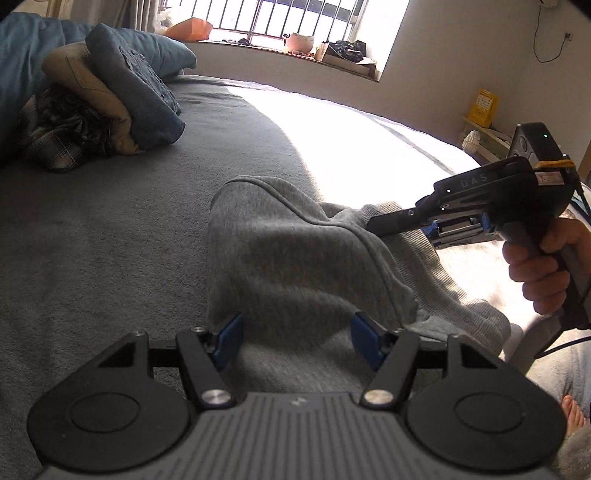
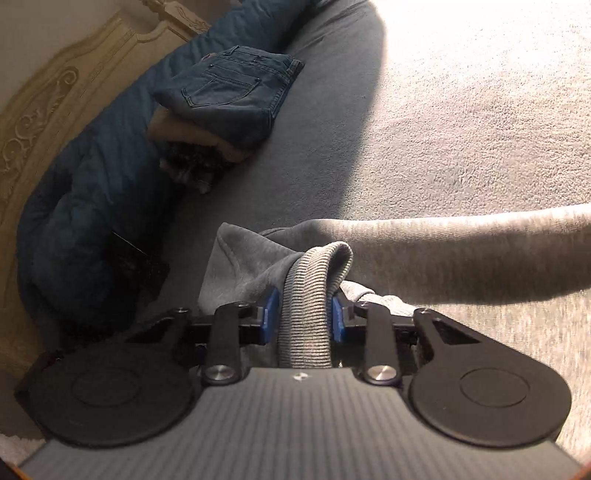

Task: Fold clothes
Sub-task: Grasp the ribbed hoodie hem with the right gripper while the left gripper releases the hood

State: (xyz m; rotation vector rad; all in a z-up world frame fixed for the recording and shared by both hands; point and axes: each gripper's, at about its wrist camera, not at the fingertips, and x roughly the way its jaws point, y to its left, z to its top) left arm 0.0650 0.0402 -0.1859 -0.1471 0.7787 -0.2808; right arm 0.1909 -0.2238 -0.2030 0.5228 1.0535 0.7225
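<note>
The left gripper hangs over the near part of the bed, its blue pads apart, with the grey sweatshirt bunched between them; the left wrist view does not show the pads pressing the cloth. The right gripper is clamped on the sweatshirt's ribbed hem, the band pinched upright between its pads. In the left wrist view that gripper comes in from the right edge, its tip buried in the cloth, a hand on its grip.

The sweatshirt lies heaped at the near side of the bed, one sleeve stretching away to the right. Beyond it the grey bed cover runs bare and flat, shaded on the left and in bright sun on the right, open up to the far edge.

At the far left of the bed, well apart from the sweatshirt, sits a stack: folded jeans on top, a tan garment beneath, plaid cloth at the bottom. It leans on a blue quilt along the carved headboard. A barred window stands past the far edge.
</note>
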